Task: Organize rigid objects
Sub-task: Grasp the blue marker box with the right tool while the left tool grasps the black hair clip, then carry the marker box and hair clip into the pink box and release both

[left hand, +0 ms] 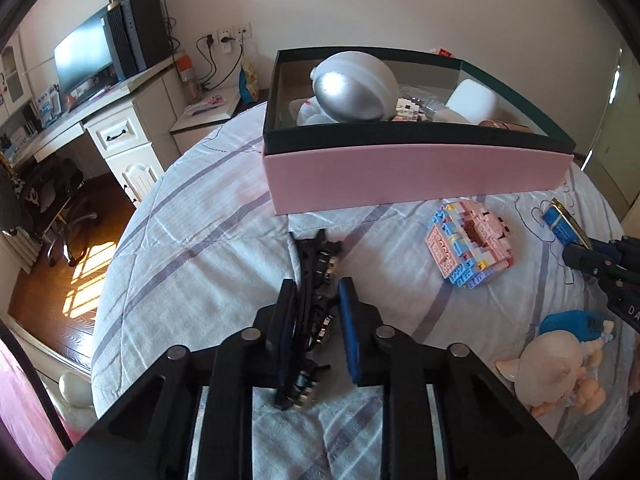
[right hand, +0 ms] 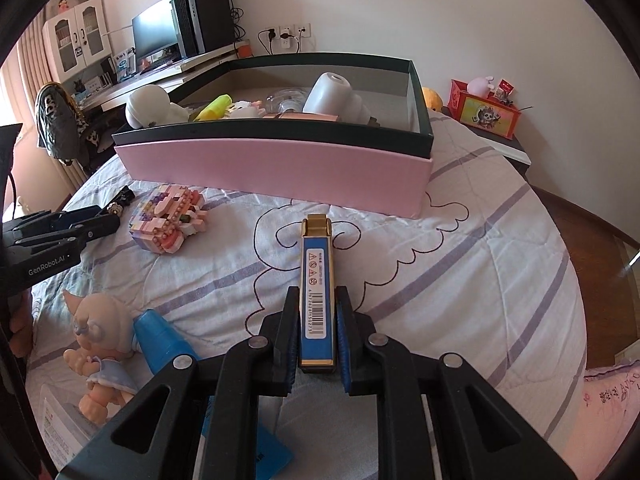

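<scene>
**Holding two things above the bed**

Gripping a blue and gold bar [right hand: 318, 292], the right gripper [right hand: 318, 334] has its fingers [right hand: 289, 330] pressed tight on both long sides. The bar lies straight between them. Its gold end pokes out toward the pink box [right hand: 276, 172].

The left gripper [left hand: 316, 312] has a black hair clip [left hand: 314, 280] between its fingers [left hand: 350, 322]. The left finger touches the clip. The right finger has a small gap beside it, so the clip is not squeezed on both sides. The clip's far end sticks out past the fingertips and lies on the striped bed cover [left hand: 192, 248].

A pink block toy [left hand: 470, 246] lies near the box. A doll [left hand: 560, 368] lies closer, beside a blue cone [right hand: 162, 338]. The box already holds a silver and white helmet toy [left hand: 352, 88].
</scene>
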